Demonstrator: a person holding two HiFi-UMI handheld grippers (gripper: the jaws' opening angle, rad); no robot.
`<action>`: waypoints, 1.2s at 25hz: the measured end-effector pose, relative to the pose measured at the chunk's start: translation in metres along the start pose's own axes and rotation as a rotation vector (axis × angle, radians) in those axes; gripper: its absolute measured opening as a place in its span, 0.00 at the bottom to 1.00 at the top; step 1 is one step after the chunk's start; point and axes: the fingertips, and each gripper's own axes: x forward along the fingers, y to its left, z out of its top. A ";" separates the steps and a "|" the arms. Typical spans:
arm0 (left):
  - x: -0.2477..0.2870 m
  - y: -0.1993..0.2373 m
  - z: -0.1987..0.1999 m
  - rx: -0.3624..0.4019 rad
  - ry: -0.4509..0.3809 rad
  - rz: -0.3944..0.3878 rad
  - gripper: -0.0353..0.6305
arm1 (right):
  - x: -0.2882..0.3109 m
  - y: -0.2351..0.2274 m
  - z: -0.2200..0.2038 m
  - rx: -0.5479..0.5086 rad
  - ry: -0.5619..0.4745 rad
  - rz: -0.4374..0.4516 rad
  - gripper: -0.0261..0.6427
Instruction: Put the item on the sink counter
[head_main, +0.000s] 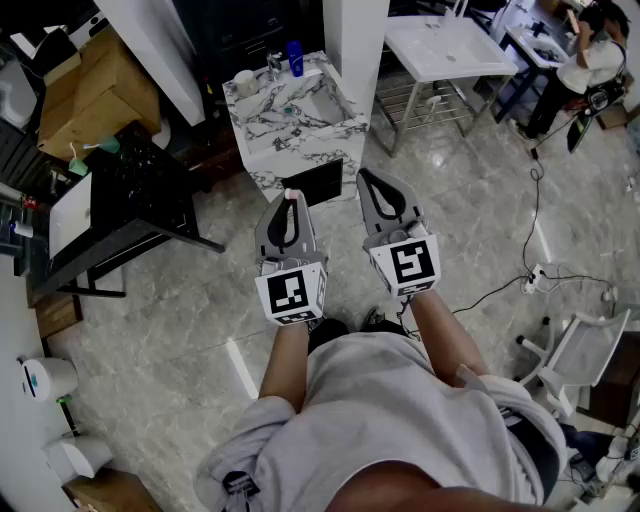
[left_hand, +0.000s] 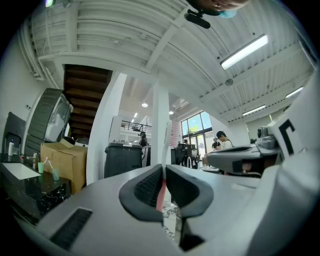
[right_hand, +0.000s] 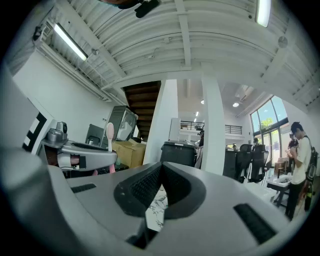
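Observation:
My left gripper (head_main: 288, 197) is shut on a pink toothbrush (left_hand: 160, 191), whose thin handle runs up between the dark pads. In the right gripper view the toothbrush (right_hand: 110, 133) stands upright above the left gripper (right_hand: 75, 151), pale head on top. My right gripper (head_main: 373, 180) is shut with nothing in it; its jaws meet at the tip (right_hand: 161, 166). Both are held side by side at chest height, pointing at the marble sink counter (head_main: 262, 135), which stands a short way ahead on the floor. A strip of marble shows below the shut jaws in both gripper views.
On the counter stand a blue bottle (head_main: 295, 58), a glass (head_main: 273, 66) and a white cup (head_main: 246, 83). A black table (head_main: 130, 200) and a cardboard box (head_main: 95, 95) are at the left. A white basin on a metal frame (head_main: 445, 48), a person (head_main: 585, 60), floor cables (head_main: 535, 270) and a white chair (head_main: 580, 350) are at the right.

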 end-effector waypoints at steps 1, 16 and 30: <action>-0.003 0.001 -0.003 0.002 0.008 0.000 0.10 | -0.001 0.005 -0.002 0.004 0.007 0.004 0.05; -0.026 0.046 -0.022 0.007 0.051 0.000 0.10 | 0.017 0.065 -0.012 0.059 0.001 0.061 0.05; -0.042 0.114 -0.051 -0.026 0.108 -0.011 0.10 | 0.051 0.128 -0.023 0.070 0.037 0.084 0.05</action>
